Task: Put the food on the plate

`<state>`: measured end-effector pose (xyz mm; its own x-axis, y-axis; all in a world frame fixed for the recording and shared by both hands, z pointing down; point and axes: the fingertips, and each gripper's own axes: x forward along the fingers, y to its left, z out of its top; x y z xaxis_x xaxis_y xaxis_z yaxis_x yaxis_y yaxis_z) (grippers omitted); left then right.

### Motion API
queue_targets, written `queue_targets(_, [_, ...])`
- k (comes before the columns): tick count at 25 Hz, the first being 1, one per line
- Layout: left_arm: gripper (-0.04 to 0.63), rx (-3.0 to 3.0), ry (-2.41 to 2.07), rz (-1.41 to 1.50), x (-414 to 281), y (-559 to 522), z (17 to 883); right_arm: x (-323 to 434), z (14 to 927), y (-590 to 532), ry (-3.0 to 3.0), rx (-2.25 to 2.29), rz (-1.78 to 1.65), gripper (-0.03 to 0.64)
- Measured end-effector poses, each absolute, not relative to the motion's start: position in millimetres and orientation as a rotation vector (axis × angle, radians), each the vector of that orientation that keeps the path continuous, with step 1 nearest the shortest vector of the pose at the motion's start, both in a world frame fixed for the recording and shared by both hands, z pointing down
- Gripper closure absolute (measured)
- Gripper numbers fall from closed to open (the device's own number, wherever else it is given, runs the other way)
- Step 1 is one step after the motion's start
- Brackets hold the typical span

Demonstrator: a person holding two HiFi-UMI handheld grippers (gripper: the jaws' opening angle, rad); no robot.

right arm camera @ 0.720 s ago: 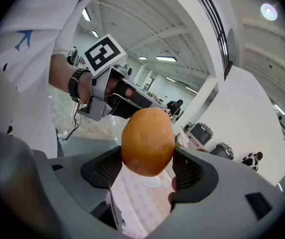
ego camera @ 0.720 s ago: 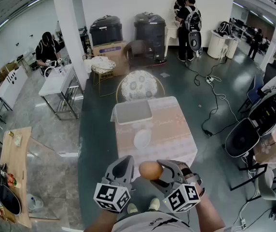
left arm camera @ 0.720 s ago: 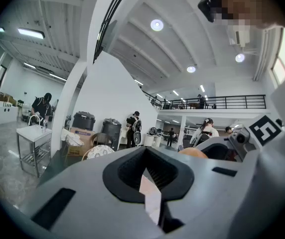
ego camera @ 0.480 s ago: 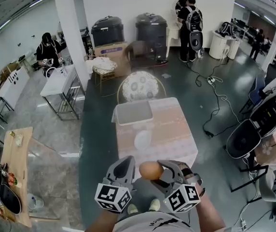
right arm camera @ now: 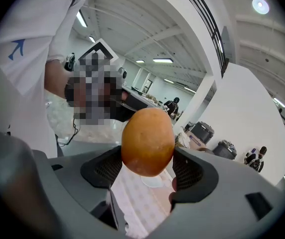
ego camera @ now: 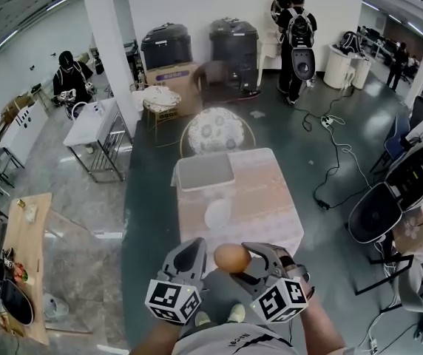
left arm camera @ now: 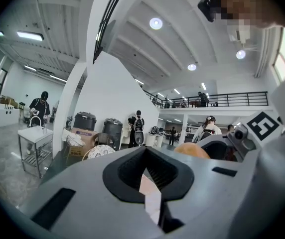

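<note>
My right gripper (ego camera: 244, 263) is shut on an orange-brown, egg-shaped piece of food (ego camera: 231, 258), held in the air short of the table's near edge. In the right gripper view the food (right arm camera: 148, 141) sits between both pads, upright. The white plate (ego camera: 217, 214) lies on the table (ego camera: 263, 198), which has a pale pink cloth, beyond the food; it shows just under the food (right arm camera: 155, 181) in the right gripper view. My left gripper (ego camera: 184, 260) hangs beside the right one, shut and with nothing in it (left arm camera: 145, 169). From the left gripper view the food (left arm camera: 192, 150) peeks over at the right.
A grey tray (ego camera: 205, 171) lies at the table's far left corner. A round patterned seat (ego camera: 213, 130) stands behind the table. Cables (ego camera: 337, 154) trail over the floor at the right, near black chairs (ego camera: 389, 198). People stand at the back wall and at a white table (ego camera: 86, 124) on the left.
Both grippers and the food hold their places. Only the person at the back wall has shifted slightly to the right.
</note>
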<state>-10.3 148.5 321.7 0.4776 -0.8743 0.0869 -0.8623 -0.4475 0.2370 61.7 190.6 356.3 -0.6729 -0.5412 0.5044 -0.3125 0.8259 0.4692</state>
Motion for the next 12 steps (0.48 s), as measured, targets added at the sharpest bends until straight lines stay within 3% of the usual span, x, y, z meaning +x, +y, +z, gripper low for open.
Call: queue_targets(12, [0.589, 2.458, -1.559, -0.052, 4.3, 141.8, 326.1, 81.0, 363.6, 177.7, -2.38, 0.591, -0.462, 0.322])
